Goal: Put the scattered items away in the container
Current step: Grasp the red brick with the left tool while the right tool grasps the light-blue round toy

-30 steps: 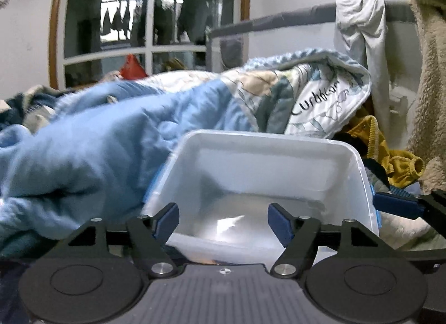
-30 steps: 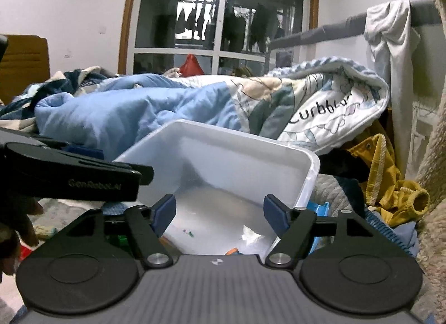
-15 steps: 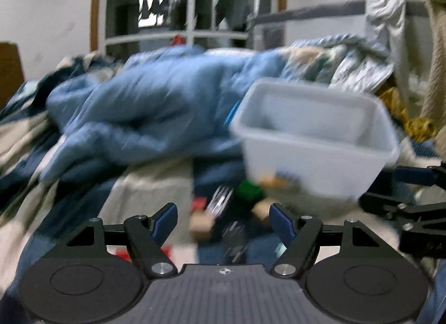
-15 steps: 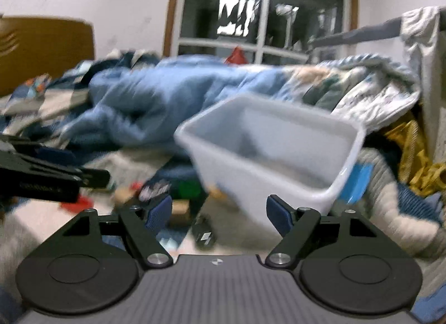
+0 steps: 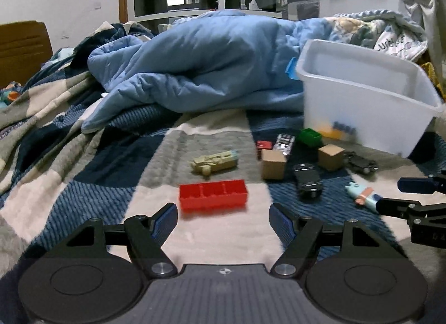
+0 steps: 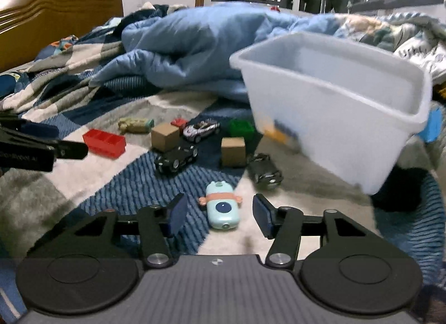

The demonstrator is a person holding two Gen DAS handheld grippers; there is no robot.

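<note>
Container (image 6: pixel 348 129) holds orange (image 6: pixel 274 132) and blue pieces (image 5: pixel 344 128).

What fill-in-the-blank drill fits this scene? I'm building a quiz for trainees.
1. The long red plastic block lies just ahead of the ____ gripper.
2. The pale blue capsule-shaped toy lies between the open fingers of the ____ gripper.
3. Both grippers hold ____.
4. The translucent white plastic bin stands on the ____.

Missing words: left; right; nothing; bed

Three toy cars (image 6: pixel 176 156), perhaps; two wooden cubes (image 6: pixel 165 136).
</note>
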